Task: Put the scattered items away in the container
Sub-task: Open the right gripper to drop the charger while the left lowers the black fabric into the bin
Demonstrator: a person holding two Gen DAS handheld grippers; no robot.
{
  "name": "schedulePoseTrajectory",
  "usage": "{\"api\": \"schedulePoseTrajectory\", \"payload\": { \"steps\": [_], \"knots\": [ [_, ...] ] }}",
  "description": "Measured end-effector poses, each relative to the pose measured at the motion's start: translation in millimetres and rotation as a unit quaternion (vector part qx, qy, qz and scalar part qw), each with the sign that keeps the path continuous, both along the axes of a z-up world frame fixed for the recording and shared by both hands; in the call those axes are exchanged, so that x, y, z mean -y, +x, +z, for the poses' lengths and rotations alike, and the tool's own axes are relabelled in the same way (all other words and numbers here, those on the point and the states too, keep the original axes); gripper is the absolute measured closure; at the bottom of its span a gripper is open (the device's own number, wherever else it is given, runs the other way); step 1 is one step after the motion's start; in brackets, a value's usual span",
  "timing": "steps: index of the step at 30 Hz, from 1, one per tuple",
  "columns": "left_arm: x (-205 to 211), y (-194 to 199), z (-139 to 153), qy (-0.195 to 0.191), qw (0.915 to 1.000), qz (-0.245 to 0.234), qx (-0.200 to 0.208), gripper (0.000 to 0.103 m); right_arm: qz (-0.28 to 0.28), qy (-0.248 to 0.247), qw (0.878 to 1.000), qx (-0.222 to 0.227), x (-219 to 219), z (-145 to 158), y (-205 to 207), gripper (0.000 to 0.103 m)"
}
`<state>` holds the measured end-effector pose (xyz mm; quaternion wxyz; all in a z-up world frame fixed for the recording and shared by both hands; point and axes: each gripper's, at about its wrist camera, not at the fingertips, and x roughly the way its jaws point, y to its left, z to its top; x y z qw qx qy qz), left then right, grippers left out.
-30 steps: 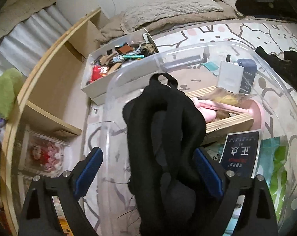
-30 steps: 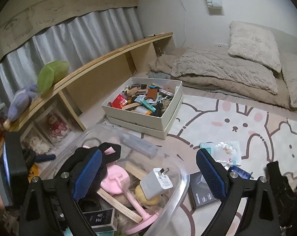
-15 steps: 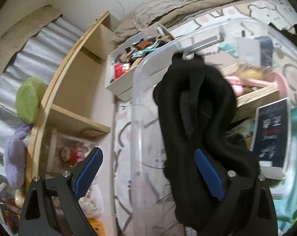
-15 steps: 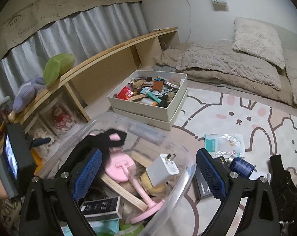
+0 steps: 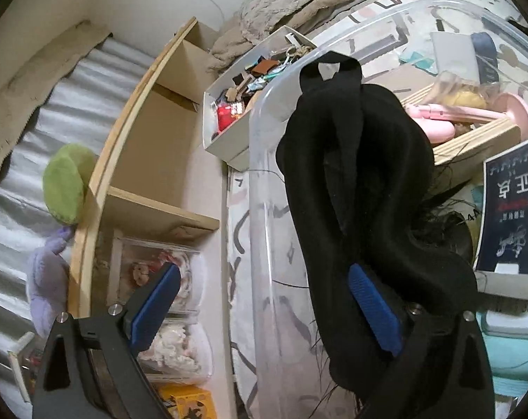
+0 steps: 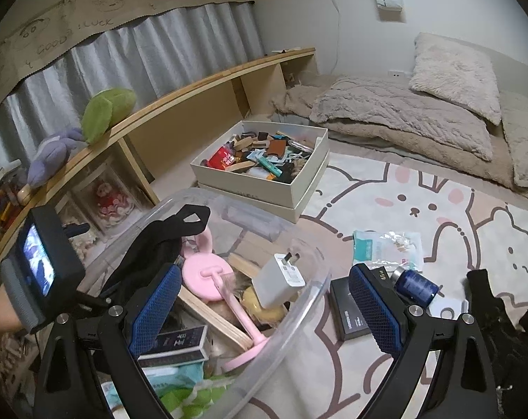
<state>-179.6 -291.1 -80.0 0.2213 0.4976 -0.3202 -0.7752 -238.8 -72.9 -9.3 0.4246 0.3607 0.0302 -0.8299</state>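
A clear plastic tub [image 6: 298,317] sits on the rug and holds a pink stand [image 6: 215,279], a white charger [image 6: 281,279], wood pieces and small boxes. A black cloth item with a loop [image 5: 354,188] drapes over the tub's near wall [image 5: 264,244] and over my right finger; it also shows in the right wrist view [image 6: 159,248]. My left gripper [image 5: 264,310] is open, straddling the tub wall. My right gripper [image 6: 264,310] is open and empty above the tub's right rim. A black box [image 6: 347,307], a blue can [image 6: 416,284] and a packet [image 6: 386,248] lie on the rug.
A white box [image 6: 264,171] full of small items stands behind the tub. A wooden shelf [image 6: 180,94] with plush toys runs along the left. Bedding [image 6: 421,118] lies at the back. Black clothing [image 6: 501,321] lies on the rug at right.
The left gripper has swung left and tilted; the black cloth has slid from between its fingers to lie over the right finger and tub wall. The right gripper rose slightly.
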Motion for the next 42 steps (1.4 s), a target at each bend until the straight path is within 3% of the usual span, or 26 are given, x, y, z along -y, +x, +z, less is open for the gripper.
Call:
{"api": "schedulePoseTrajectory", "payload": {
  "steps": [16,27,32,42],
  "knots": [
    [16,-26,-12,0.041,0.9977,0.046,0.03,0.0,-0.007,-0.014,1.0,0.004,-23,7,0,0.006],
    [23,-44,-15,0.071,0.9936,0.081,-0.034,0.0,-0.004,-0.014,1.0,-0.001,-29,12,6,0.006],
    [18,-35,-2,0.08,0.9926,0.074,-0.053,0.0,-0.006,-0.013,1.0,-0.006,-36,16,8,0.006],
    [8,-13,19,0.084,0.9927,0.06,-0.062,0.0,-0.012,-0.021,1.0,-0.006,-50,23,10,0.006]
  ]
}}
